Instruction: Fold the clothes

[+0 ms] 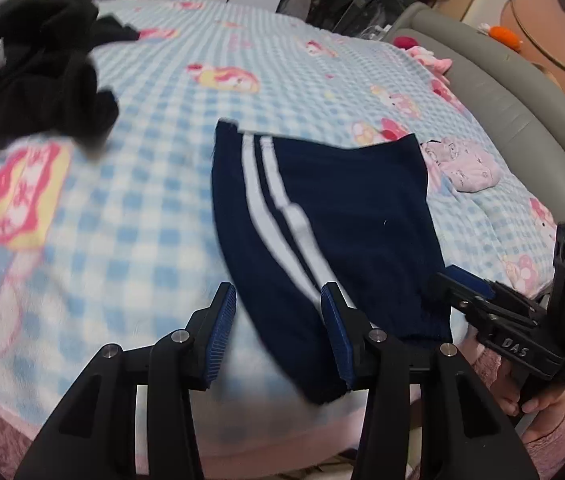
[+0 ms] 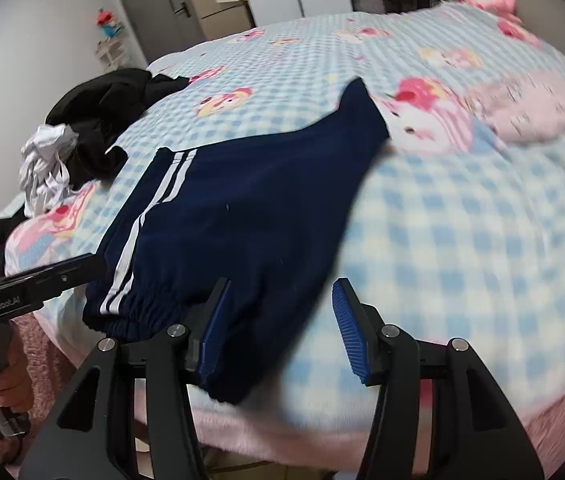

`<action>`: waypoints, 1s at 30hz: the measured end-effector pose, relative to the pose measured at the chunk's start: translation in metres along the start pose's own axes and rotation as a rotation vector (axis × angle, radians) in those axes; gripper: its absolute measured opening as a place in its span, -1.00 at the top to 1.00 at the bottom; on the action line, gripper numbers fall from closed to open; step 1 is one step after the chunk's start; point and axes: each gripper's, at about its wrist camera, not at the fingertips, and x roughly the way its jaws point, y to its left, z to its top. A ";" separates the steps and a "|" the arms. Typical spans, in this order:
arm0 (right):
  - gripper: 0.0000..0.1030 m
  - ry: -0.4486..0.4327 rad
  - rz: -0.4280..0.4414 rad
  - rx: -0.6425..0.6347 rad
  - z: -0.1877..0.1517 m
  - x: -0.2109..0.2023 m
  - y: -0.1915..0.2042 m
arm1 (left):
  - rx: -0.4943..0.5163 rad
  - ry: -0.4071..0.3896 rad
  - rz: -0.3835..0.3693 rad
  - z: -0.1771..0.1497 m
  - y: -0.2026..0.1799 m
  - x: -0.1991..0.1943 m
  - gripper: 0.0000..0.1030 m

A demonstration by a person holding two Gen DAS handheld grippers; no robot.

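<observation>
Nearest, hovering over the near edge of the bed: left gripper (image 1: 278, 332) with blue-padded jaws spread wide, closing on nothing, one finger (image 1: 336, 330) overlapping the striped side of the navy track pants (image 1: 334, 216) in the left wrist view, contact impossible to judge. Alongside it, right gripper (image 2: 278, 330) likewise standing open and gripping nothing, left finger (image 2: 212, 328) over the pants' near corner, right finger over bare blanket. Each tool appearing in the other's camera, gripped by a bare hand (image 2: 6, 380) at the bed's edge.

Just beyond the fingertips, lying flat on the blue checked cartoon blanket (image 1: 154, 184): navy track pants, folded into a broad panel, two white stripes (image 2: 142, 216) running along the left side, gathered elastic hem hanging at the near edge of the mattress, far end reaching toward mid-bed.

Further back on the right, resting near the pants' far corner: small pink garment (image 1: 462, 168). Further back on the left, lying heaped: black clothes (image 1: 46, 68) with a crumpled white garment (image 2: 46, 164) touching them. Farthest, curving round the right side: grey padded bed frame (image 1: 522, 92).
</observation>
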 end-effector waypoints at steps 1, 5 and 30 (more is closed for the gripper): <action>-0.02 0.000 -0.019 -0.015 0.004 0.003 0.003 | 0.015 -0.013 -0.004 0.006 -0.006 -0.001 0.10; -0.02 0.003 -0.055 -0.025 0.015 0.010 0.012 | 0.092 -0.002 -0.012 0.023 -0.029 0.010 0.10; 0.07 0.089 -0.239 -0.214 0.006 0.051 0.036 | 0.186 0.169 0.098 -0.003 -0.026 0.050 0.06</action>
